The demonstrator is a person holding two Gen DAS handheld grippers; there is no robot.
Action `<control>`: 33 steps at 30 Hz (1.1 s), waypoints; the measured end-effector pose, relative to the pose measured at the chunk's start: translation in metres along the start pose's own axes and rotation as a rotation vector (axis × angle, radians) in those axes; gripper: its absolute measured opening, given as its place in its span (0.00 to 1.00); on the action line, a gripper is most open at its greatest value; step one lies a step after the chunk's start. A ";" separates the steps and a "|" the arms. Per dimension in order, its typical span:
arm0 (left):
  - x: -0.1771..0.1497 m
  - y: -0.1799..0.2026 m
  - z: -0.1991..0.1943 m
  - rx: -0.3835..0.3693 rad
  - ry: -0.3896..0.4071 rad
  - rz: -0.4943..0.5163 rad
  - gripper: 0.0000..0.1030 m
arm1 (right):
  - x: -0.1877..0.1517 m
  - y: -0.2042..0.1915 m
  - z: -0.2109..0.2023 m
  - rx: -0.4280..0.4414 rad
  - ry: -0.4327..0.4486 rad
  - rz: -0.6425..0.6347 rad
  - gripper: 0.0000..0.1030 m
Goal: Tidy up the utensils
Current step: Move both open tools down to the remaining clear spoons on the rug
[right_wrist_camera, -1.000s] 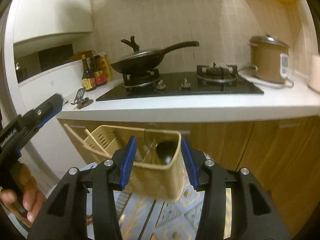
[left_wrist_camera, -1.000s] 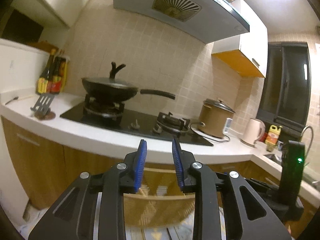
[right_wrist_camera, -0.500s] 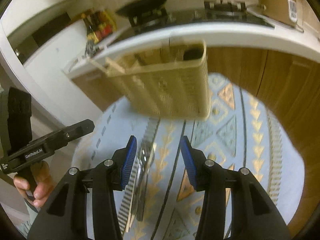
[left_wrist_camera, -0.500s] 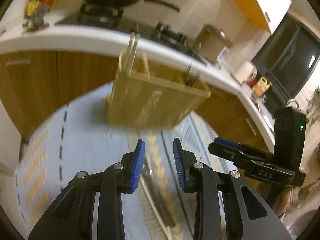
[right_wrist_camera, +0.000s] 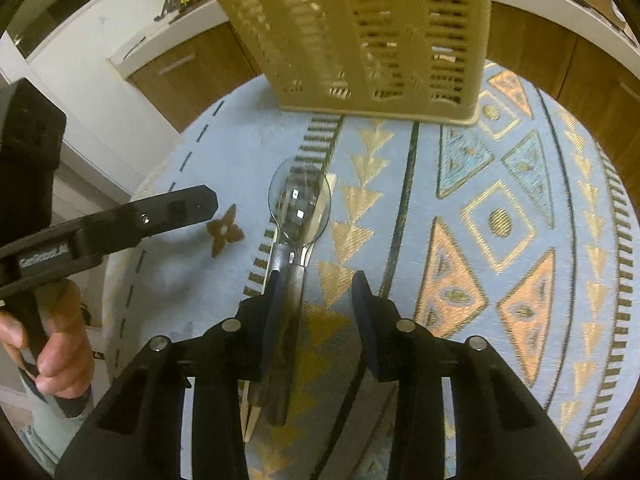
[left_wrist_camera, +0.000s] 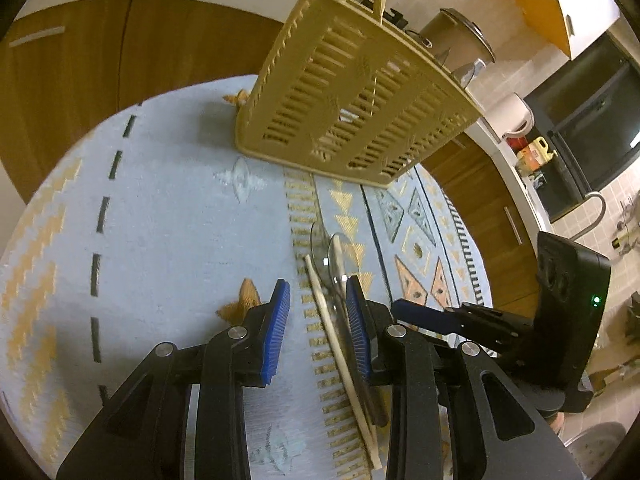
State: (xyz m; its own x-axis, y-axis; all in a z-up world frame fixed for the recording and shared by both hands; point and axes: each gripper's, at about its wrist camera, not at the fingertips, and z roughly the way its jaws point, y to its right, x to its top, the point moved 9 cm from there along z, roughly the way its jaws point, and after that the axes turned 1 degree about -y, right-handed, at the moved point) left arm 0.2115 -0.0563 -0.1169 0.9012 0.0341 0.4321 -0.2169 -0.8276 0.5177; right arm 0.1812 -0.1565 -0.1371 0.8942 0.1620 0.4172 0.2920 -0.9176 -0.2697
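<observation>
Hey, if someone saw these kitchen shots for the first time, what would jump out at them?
The tall beige slotted utensil basket standing at the far side of the round blue patterned tablecloth. Then the shiny spoons and pale chopsticks lying together mid-cloth, with the right hand-held gripper closing just over their handles.

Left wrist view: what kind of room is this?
Most likely a home kitchen: wooden base cabinets under a white counter, a rice cooker and kettle on it, and a utensil caddy on a patterned tablecloth.
</observation>
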 end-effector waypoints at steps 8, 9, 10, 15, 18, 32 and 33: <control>-0.007 -0.003 0.008 -0.015 -0.022 -0.016 0.26 | 0.005 -0.011 0.016 -0.046 0.006 -0.034 0.27; -0.007 -0.003 0.008 -0.018 -0.021 -0.021 0.26 | 0.007 -0.013 0.016 -0.065 0.010 -0.046 0.27; -0.006 -0.004 0.008 -0.025 -0.018 -0.027 0.26 | 0.009 -0.015 0.017 -0.080 0.011 -0.058 0.27; -0.005 -0.003 0.005 -0.030 -0.009 -0.030 0.26 | 0.012 -0.027 0.026 -0.141 0.013 -0.110 0.12; -0.007 -0.004 0.005 -0.027 -0.015 -0.024 0.26 | 0.010 -0.027 0.024 -0.141 0.015 -0.100 0.10; -0.028 0.014 0.033 0.157 -0.100 0.152 0.32 | 0.002 0.035 -0.007 -0.125 0.056 0.052 0.10; -0.027 0.016 0.034 0.174 -0.099 0.163 0.32 | 0.001 0.038 -0.008 -0.118 0.055 0.058 0.10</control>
State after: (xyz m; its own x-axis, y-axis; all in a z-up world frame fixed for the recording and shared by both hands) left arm 0.1960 -0.0897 -0.1457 0.8937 -0.1559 0.4206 -0.3025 -0.9019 0.3084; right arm 0.1901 -0.1944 -0.1401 0.8874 0.0904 0.4520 0.1957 -0.9617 -0.1919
